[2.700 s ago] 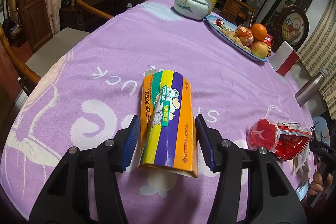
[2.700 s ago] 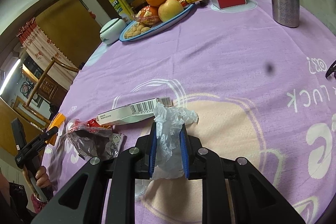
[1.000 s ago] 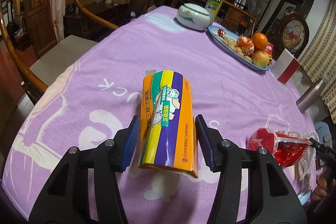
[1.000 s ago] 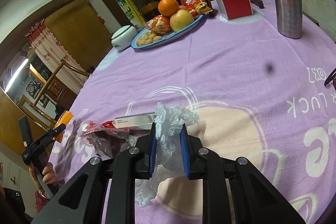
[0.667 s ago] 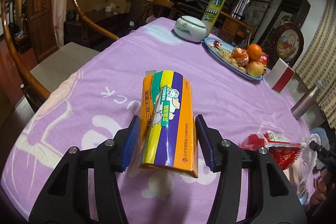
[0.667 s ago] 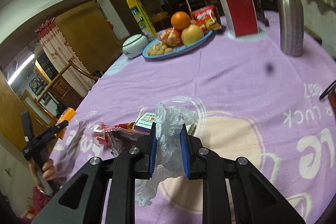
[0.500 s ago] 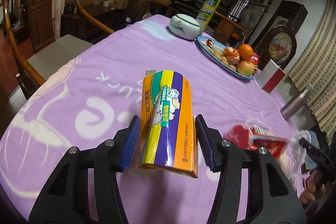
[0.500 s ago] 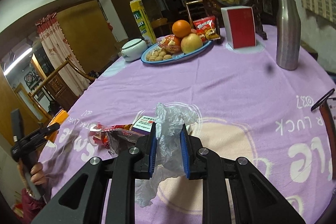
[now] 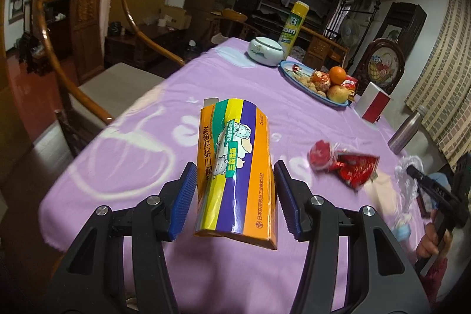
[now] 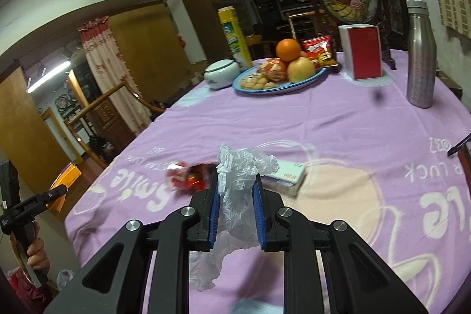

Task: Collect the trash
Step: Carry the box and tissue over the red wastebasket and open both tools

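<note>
Wrapper (image 10: 188,177) now blurred (box (image 10: 287,175) half-hidden)

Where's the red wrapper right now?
On the purple cloth, right of the box in the left wrist view; in the right view it lies left of the plastic.

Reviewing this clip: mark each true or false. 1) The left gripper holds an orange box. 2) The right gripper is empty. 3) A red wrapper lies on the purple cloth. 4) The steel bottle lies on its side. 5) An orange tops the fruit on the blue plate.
1) True: the left gripper holds the orange box between its pads, clear of the cloth.
2) False: the right gripper is shut on a crumpled clear plastic bag.
3) True: the red wrapper lies on the purple cloth.
4) False: the steel bottle stands upright.
5) True: the orange sits highest on the blue plate.
</note>
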`<state>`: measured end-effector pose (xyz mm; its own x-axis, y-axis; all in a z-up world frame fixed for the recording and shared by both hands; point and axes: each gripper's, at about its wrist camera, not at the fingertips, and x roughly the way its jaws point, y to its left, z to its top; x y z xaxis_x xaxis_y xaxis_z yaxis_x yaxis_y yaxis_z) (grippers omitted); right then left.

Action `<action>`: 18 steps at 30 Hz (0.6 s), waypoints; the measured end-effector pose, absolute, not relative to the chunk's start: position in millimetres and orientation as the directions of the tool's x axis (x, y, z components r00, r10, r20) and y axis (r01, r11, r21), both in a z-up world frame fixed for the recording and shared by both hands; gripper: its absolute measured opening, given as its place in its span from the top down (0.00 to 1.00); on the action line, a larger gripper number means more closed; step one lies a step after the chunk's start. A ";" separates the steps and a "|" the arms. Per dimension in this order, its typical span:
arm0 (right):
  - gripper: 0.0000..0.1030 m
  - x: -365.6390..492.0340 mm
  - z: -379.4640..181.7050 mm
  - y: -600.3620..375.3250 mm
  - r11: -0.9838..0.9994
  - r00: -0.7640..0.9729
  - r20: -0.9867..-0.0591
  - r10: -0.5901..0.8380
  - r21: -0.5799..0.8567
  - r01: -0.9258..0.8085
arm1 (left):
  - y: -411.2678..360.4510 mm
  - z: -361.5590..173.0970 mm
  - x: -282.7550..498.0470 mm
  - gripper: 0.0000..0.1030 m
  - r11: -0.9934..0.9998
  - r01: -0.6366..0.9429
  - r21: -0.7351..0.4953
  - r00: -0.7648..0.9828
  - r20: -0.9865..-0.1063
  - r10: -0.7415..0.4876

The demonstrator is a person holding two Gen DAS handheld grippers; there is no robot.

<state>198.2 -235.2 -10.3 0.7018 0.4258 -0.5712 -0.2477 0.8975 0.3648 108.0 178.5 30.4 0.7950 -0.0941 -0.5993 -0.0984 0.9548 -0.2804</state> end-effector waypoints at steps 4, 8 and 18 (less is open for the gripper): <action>0.79 184.3 -4.2 -220.4 0.876 0.688 -0.552 0.470 0.385 -0.290 | 195.9 28.4 73.1 0.48 0.957 -0.139 -0.254 0.784 -0.619 -0.051; 0.79 167.7 7.4 -193.7 0.859 0.671 -0.540 0.508 0.376 -0.348 | 227.1 18.6 36.4 0.48 0.944 -0.196 -0.265 0.763 -0.646 -0.023; 0.79 136.6 26.8 -82.9 0.777 0.542 -0.568 0.619 0.345 -0.526 | 301.2 -51.2 -29.8 0.41 0.931 -0.320 -0.178 0.579 -0.814 0.043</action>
<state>136.6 -82.9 26.8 0.5424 0.6191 -0.5679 -0.5260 0.7773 0.3451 -29.8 301.2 -51.2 0.5792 0.0429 -0.8141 -0.3197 0.9305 -0.1785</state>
